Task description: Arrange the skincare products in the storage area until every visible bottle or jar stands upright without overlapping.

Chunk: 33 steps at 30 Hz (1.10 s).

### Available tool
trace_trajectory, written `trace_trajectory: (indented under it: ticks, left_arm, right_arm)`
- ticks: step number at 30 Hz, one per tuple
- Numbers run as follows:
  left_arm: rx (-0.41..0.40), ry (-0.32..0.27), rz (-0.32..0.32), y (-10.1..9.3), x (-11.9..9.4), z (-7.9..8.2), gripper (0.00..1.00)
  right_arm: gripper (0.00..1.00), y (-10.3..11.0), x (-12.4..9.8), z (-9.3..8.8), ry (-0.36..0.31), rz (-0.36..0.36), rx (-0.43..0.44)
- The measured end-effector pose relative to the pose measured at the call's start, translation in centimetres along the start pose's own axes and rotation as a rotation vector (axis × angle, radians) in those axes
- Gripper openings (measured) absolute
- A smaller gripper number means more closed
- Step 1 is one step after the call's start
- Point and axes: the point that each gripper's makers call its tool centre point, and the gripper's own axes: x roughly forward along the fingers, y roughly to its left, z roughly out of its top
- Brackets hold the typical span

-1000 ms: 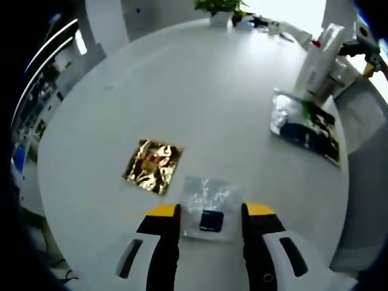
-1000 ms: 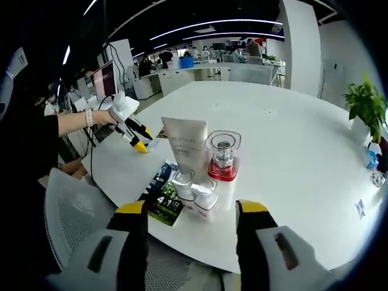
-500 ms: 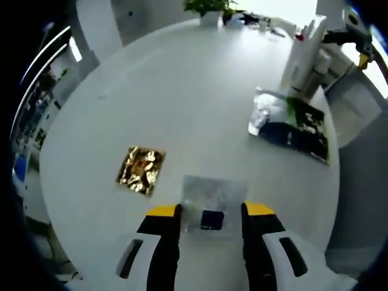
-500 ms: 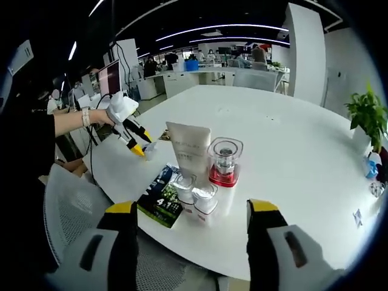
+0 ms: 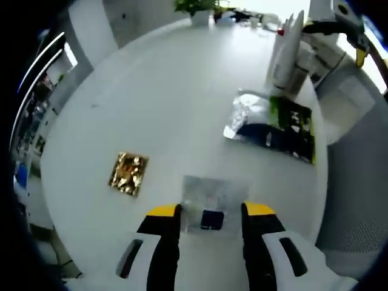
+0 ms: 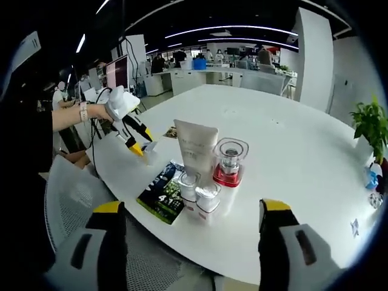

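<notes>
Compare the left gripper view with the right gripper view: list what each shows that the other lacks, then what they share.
Left gripper view alone: a gold foil sachet and a silvery sachet between the left hand-held gripper's jaws.

Right gripper view alone: a red-based jar, two small white bottles and the open right hand-held gripper.

Both: the white tube, the dark green packet and the white table.

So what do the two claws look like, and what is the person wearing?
Each claw, left claw and right claw, has two black jaws with yellow tips and white bodies with dark slots. The person has a black sleeve and a wristband.
</notes>
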Motion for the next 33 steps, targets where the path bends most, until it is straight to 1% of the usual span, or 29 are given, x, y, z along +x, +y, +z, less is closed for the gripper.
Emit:
trace_trajectory:
  ticks: [2, 4, 5, 8, 11, 16, 18, 24, 30, 33]
  left_arm:
    - [0.003, 0.009, -0.003, -0.4, 0.1, -0.1, 0.37]
    - [0.014, 0.018, -0.011, -0.9, 0.1, -0.1, 0.37]
    - [0.016, 0.018, -0.010, -1.1, 0.0, -0.1, 0.37]
    - [0.031, 0.020, -0.020, -2.2, -0.1, 0.2, 0.37]
    - [0.054, 0.032, -0.035, -3.3, -0.1, 0.3, 0.37]
    - [0.089, 0.057, -0.061, -5.0, 0.3, -0.1, 0.37]
    - [0.080, 0.065, -0.068, -5.6, 0.5, -0.3, 0.37]
    - [0.110, 0.083, -0.083, -7.5, 0.7, -0.3, 0.37]
    - [0.120, 0.086, -0.088, -8.5, 0.7, -0.1, 0.37]
    - [0.125, 0.097, -0.093, -8.9, 0.8, -0.4, 0.37]
  right_arm:
    - [0.97, -0.1, -0.1, 0.0, -0.002, -0.004, -0.008]
    - [0.99, 0.1, -0.2, 0.2, -0.015, 0.012, -0.024]
    - [0.99, 0.0, -0.3, 0.3, -0.023, 0.006, -0.017]
    - [0.99, -0.2, -0.5, 0.3, -0.036, 0.001, -0.020]
    - [0.99, -0.3, -0.7, 0.0, -0.028, -0.002, -0.036]
    - [0.99, 0.2, -1.0, -0.3, -0.030, 0.017, -0.050]
    - [0.99, 0.2, -1.1, -0.4, -0.028, 0.017, -0.054]
    - [0.99, 0.4, -1.5, -0.4, -0.045, 0.026, -0.046]
    - [0.99, 0.7, -1.4, -0.8, -0.039, 0.031, -0.052]
    - [0.99, 0.8, -1.5, -0.7, -0.044, 0.032, -0.052]
